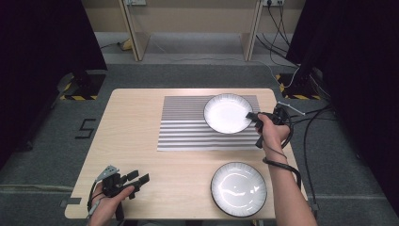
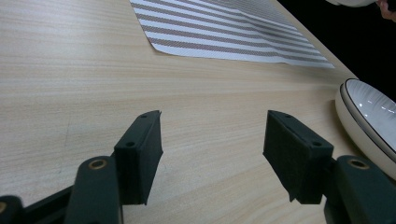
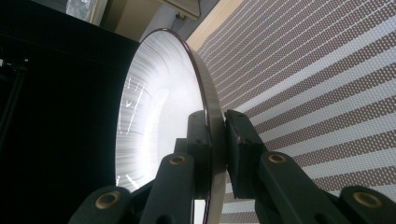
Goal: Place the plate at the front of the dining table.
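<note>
Table (image 1: 136, 141): we see a pale wood top, with a person's forearms coming in from the near edge.
Mat (image 1: 188, 127): we find a grey-and-white striped sheet lying flat on the far middle of the table; in the left gripper view (image 2: 224, 32) its near corner lies ahead of the jaws.
Far plate (image 1: 228, 113): white with a dark rim, over the mat's far right corner — in the right gripper view (image 3: 154, 116) we see it edge-on against the stripes.
Near plate (image 1: 238, 189): we see a matching plate on bare wood by the near right edge, well apart from the first.
Right gripper (image 1: 251, 116): we see its jaws clamped on the far plate's right rim, one pad on each face (image 3: 217, 135).
Left gripper (image 1: 138, 177): at the near left corner, jaws spread wide over bare wood — nothing between them (image 2: 212, 154).
</note>
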